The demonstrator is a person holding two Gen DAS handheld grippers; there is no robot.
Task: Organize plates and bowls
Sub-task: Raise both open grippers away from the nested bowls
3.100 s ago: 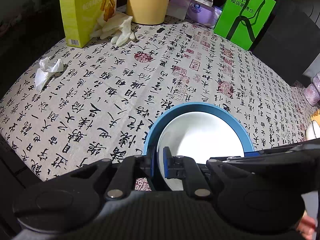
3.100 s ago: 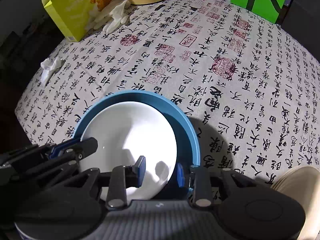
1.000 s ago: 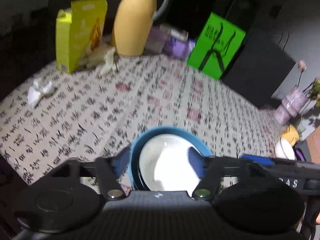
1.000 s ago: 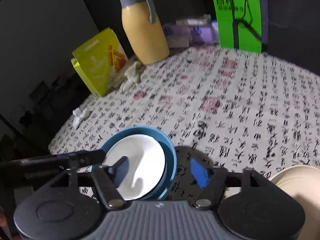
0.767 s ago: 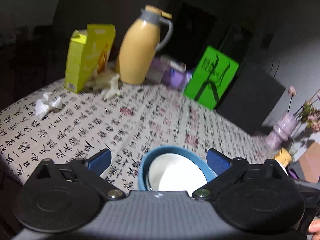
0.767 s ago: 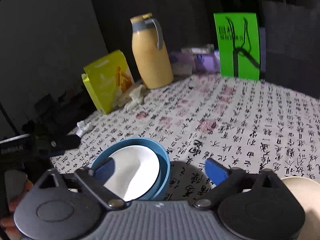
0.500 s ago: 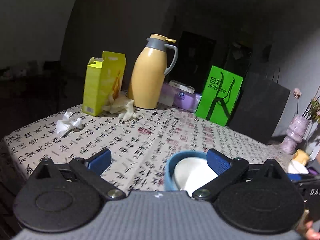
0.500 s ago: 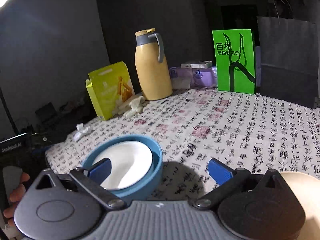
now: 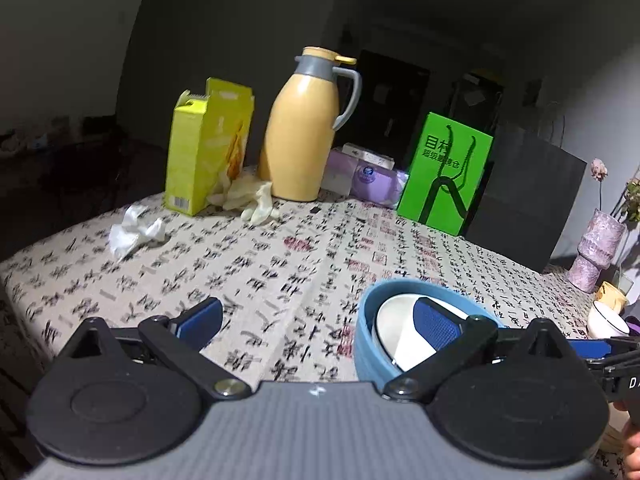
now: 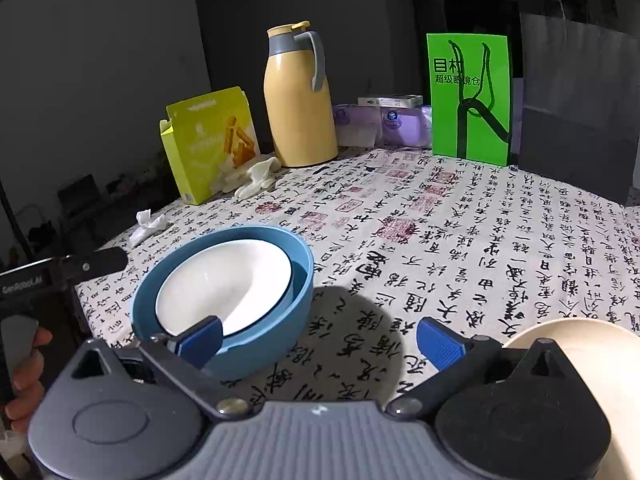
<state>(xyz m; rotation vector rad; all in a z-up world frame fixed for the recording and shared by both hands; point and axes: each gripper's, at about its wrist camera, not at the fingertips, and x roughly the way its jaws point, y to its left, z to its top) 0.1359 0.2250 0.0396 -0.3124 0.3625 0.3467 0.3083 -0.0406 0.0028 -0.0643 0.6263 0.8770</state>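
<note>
Both of your grippers have let go and drawn back since the earlier frames, when the left one pinched the rim of the nested bowls; the view has risen from a close look down on the dishes to a low look across the table. Your left gripper [image 9: 316, 318] now stands with its jaws spread wide and holds nothing, and your right gripper [image 10: 318, 338] is likewise wide apart and empty. The blue bowl [image 10: 260, 344] rests on the calligraphy-print tablecloth [image 10: 460, 240], with the white bowl [image 10: 224, 288] nested inside it, tilted and leaning toward the blue bowl's left wall. A cream bowl [image 10: 576, 332] sits to the right of the blue bowl, well apart from it and partly hidden by your right gripper. Beyond the blue bowl, at the table's far edge, stand a yellow thermos jug [image 10: 298, 100], a yellow-green carton [image 10: 210, 140] and a green paper bag [image 10: 470, 100].
</note>
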